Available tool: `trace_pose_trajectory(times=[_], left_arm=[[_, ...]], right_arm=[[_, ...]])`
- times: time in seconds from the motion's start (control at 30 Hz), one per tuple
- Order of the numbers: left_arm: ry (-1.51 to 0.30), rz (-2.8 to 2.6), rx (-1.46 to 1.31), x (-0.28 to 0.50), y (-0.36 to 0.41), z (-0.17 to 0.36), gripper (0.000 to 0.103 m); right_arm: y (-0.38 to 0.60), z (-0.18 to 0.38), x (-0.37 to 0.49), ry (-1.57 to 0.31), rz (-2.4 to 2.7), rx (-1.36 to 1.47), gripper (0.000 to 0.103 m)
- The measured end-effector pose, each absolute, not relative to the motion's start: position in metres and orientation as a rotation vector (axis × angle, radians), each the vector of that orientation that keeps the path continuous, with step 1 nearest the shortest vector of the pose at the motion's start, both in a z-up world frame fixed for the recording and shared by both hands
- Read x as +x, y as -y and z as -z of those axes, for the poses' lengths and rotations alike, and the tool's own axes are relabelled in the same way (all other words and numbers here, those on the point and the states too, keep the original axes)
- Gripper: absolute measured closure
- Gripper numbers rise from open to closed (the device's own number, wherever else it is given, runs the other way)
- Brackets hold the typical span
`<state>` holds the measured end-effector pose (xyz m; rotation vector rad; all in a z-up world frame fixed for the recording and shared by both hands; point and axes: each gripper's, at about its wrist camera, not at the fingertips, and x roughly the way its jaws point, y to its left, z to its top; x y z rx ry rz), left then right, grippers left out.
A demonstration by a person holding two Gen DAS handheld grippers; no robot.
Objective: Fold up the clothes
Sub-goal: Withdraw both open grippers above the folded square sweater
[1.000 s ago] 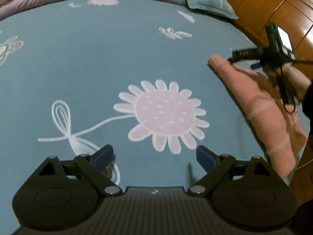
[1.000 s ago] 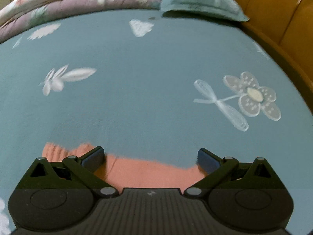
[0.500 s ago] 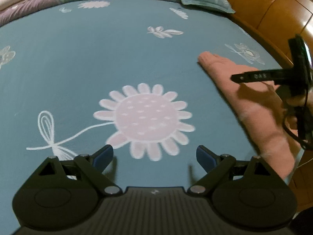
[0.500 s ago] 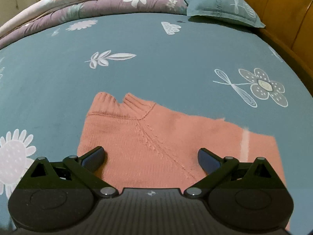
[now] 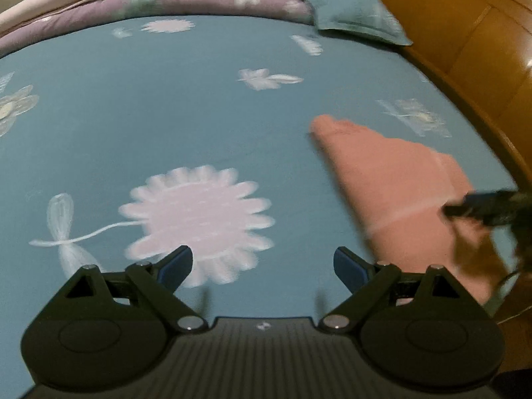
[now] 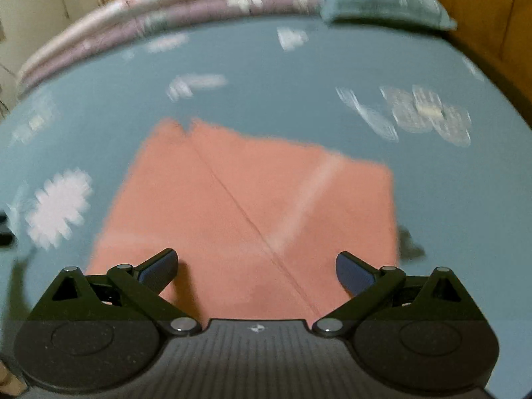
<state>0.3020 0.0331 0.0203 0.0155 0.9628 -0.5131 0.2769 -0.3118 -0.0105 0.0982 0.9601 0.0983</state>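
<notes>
lying folded flat on the teal flowered bed sheet (image 6: 252, 66), the salmon knitted sweater (image 6: 252, 206) looks soft and limp; take an edge. both claws, left claw (image 5: 262, 264) and right claw (image 6: 256, 267), gape wide, empty.

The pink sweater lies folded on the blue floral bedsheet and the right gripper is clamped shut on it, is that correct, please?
Not quite. The sweater does lie folded on the bedsheet, but the right gripper is not clamped on it: the right wrist view shows its jaws spread wide above the sweater, with nothing pinched between them.
</notes>
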Motion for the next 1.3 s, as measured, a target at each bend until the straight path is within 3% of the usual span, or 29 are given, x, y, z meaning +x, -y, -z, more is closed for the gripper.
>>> trace_pose_trajectory(times=[0.27, 0.4, 0.6, 1.3], left_arm=[[-0.957, 0.778, -0.014, 0.311, 0.064, -0.050, 0.011], [-0.941, 0.867, 0.111, 0.309, 0.109, -0.059, 0.011], [-0.932, 0.928, 0.187, 0.305, 0.135, -0.055, 0.011], [-0.912, 0.959, 0.150, 0.304, 0.021, -0.061, 0.010]], right_arm=[[0.330, 0.026, 0.270, -0.853, -0.223, 0.161, 0.000], [0.331, 0.027, 0.257, -0.806, -0.241, 0.149, 0.000], [0.330, 0.027, 0.245, -0.767, -0.243, 0.120, 0.000], [0.260, -0.008, 0.217, -0.827, -0.017, 0.075, 0.000]])
